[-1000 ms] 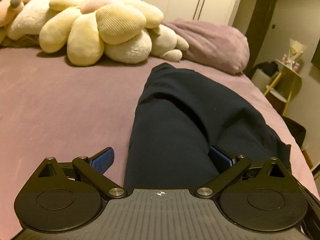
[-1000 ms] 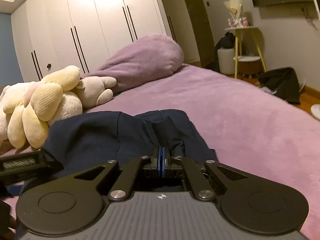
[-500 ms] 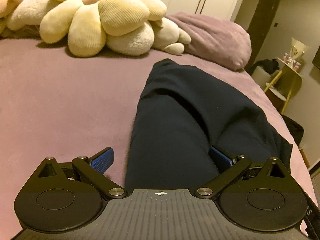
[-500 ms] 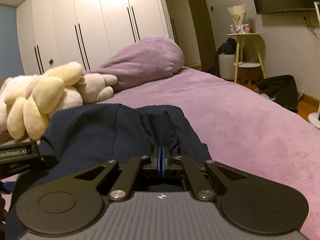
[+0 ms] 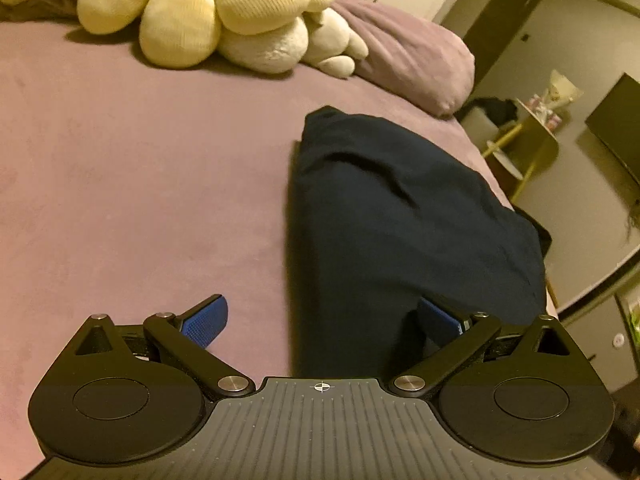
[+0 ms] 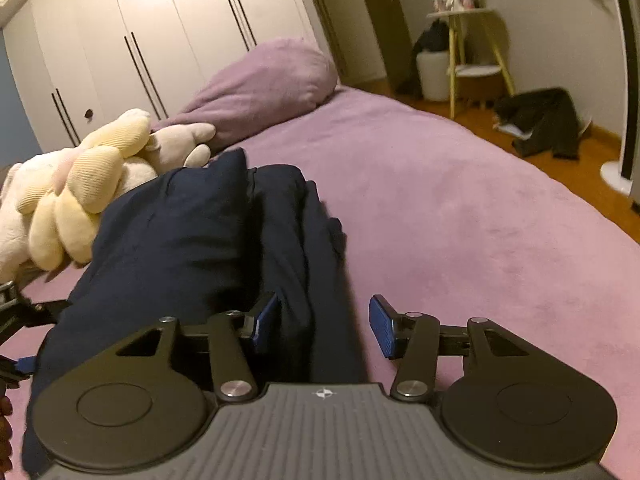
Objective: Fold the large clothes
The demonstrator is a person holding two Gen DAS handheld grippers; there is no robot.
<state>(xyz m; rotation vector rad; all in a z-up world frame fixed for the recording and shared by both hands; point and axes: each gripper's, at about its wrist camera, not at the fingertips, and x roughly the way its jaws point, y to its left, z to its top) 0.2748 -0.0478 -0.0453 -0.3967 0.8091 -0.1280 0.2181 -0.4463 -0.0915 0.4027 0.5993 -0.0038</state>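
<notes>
A dark navy garment [image 5: 400, 232] lies folded into a long strip on the purple bed; it also shows in the right wrist view [image 6: 208, 240]. My left gripper [image 5: 324, 320] is open, its jaws wide apart over the garment's near end, the right pad partly hidden by cloth. My right gripper [image 6: 324, 326] is open too, its blue pads [image 6: 382, 332] apart on either side of the garment's near right edge, with cloth lying between them.
A yellow flower plush [image 5: 208, 8] and a purple pillow [image 5: 408, 52] lie at the bed's head. A yellow side table [image 6: 472, 48] and dark clothes on the floor [image 6: 544, 120] stand beyond the bed's right edge [image 6: 560, 200]. White wardrobes [image 6: 160, 32] stand behind.
My right gripper was shut on the garment's edge and has opened. Both grippers have risen and tilted, so the garment lies lower in view.
</notes>
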